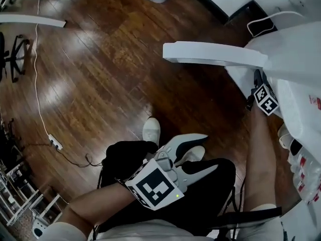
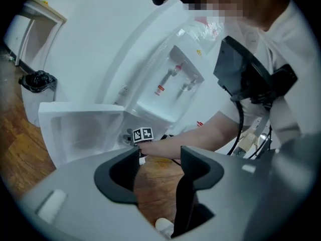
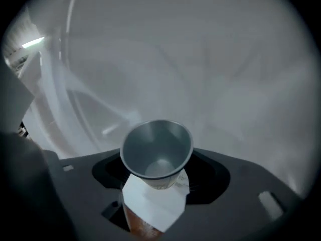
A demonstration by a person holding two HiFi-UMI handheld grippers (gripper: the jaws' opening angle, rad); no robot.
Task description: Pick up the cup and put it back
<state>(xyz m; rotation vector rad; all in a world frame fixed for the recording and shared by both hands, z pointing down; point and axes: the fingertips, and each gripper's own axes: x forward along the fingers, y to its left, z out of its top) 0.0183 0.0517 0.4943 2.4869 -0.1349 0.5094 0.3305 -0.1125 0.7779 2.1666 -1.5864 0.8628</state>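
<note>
Right gripper (image 3: 158, 173) is clamped on the small white paper cup (image 3: 156, 154), mouth tilted up toward its camera, low beside the white plastic-wrapped water dispenser (image 2: 173, 84); left gripper (image 2: 159, 159), jaws apart and empty, sits well back from that dispenser, so the right is nearer

R tool (image 3: 159, 174): cup (image 3: 156, 154) fills the gap betw its jaws, pale wall close ahead, so little room fwd. From the head view it's tucked under the open white door (image 1: 215, 54), right beside the plastic-wrapped dispenser (image 1: 296, 59). Door juts out over the floor and blocks the way from above-left. L tool (image 1: 183, 159): jaws apart, nothing betw them, but person's forearm (image 2: 200, 134) crosses ahead. Wood floor (image 1: 100, 74) to the left is open. Only a cable (image 1: 36, 84), power strip (image 1: 55, 143) and chair base (image 1: 15, 59) at its far edge.
</note>
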